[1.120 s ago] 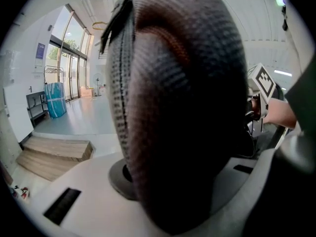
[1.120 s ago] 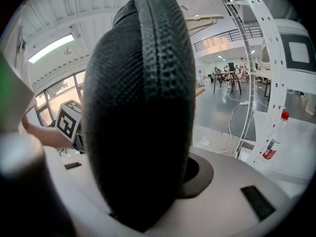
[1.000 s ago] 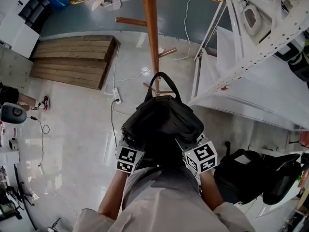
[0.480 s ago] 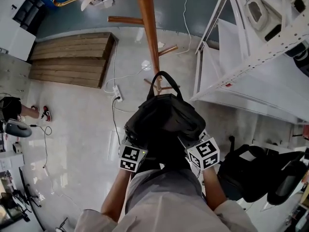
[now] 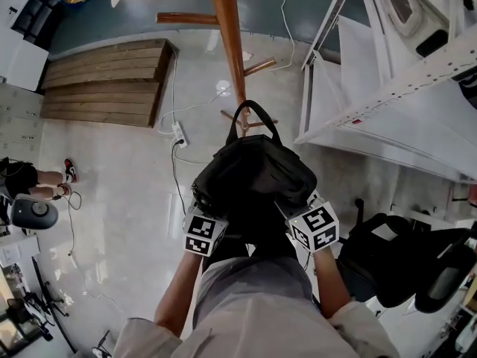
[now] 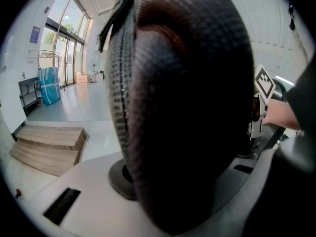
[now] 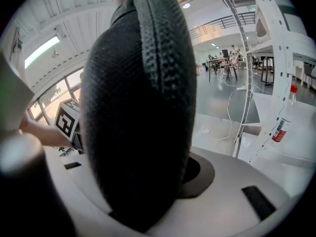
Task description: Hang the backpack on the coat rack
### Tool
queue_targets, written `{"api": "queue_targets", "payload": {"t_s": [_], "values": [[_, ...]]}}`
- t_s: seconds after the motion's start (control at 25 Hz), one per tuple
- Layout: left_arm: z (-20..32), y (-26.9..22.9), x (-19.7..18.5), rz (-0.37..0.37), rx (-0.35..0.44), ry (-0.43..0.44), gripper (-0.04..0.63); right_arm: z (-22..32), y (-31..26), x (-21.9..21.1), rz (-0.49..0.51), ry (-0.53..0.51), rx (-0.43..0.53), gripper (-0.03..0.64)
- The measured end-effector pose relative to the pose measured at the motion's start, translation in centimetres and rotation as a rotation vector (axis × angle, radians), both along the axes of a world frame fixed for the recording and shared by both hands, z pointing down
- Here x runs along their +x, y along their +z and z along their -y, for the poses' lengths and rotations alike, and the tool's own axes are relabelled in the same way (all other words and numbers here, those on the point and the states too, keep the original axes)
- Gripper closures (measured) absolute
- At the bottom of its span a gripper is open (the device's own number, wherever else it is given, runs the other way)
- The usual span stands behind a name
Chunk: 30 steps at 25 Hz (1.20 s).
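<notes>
The black backpack (image 5: 253, 177) hangs in front of me, its top handle loop (image 5: 253, 114) pointing toward the wooden coat rack pole (image 5: 227, 43). A low peg (image 5: 250, 123) shows through the loop; I cannot tell whether they touch. My left gripper (image 5: 205, 230) grips the bag's left side and my right gripper (image 5: 313, 226) its right side, fingertips hidden under the fabric. In each gripper view, padded black mesh (image 6: 187, 107) (image 7: 138, 112) fills the gap between the white jaws. Higher pegs (image 5: 182, 19) (image 5: 257, 67) stick out from the pole.
A white metal frame (image 5: 387, 73) stands close on the right. A wooden step platform (image 5: 104, 80) lies at the far left. A power strip with cables (image 5: 179, 134) is on the floor by the rack's base. Black chairs (image 5: 402, 259) sit at lower right.
Both grippers and the backpack have sunk a little together, still gripped the same way in front of the pole. The jaws have not changed.
</notes>
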<state>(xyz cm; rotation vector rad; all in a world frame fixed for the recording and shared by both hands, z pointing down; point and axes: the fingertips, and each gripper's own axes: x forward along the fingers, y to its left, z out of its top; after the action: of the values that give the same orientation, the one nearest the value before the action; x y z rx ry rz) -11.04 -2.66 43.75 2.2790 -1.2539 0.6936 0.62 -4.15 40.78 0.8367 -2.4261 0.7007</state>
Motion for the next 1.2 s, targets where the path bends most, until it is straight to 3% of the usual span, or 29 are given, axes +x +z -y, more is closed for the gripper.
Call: {"api": "queue_targets", "payload": {"t_s": [0.56,0.96,1.2], "values": [[1.6,3.3,-0.4,-0.001,-0.059,0.012,0.469,1.7,3.2,-0.2,-0.014,0.005,-0.051,0.449],[3.1,4.4,-0.9,-0.001,-0.057,0.017,0.466,2.9,4.7,-0.7,-0.001,0.007,-0.068,0.448],[3.0,5.7,-1.3,0.018,-0.104,0.022,0.465,3.2,5.8,-0.9,-0.004,0.011,-0.086,0.449]]}}
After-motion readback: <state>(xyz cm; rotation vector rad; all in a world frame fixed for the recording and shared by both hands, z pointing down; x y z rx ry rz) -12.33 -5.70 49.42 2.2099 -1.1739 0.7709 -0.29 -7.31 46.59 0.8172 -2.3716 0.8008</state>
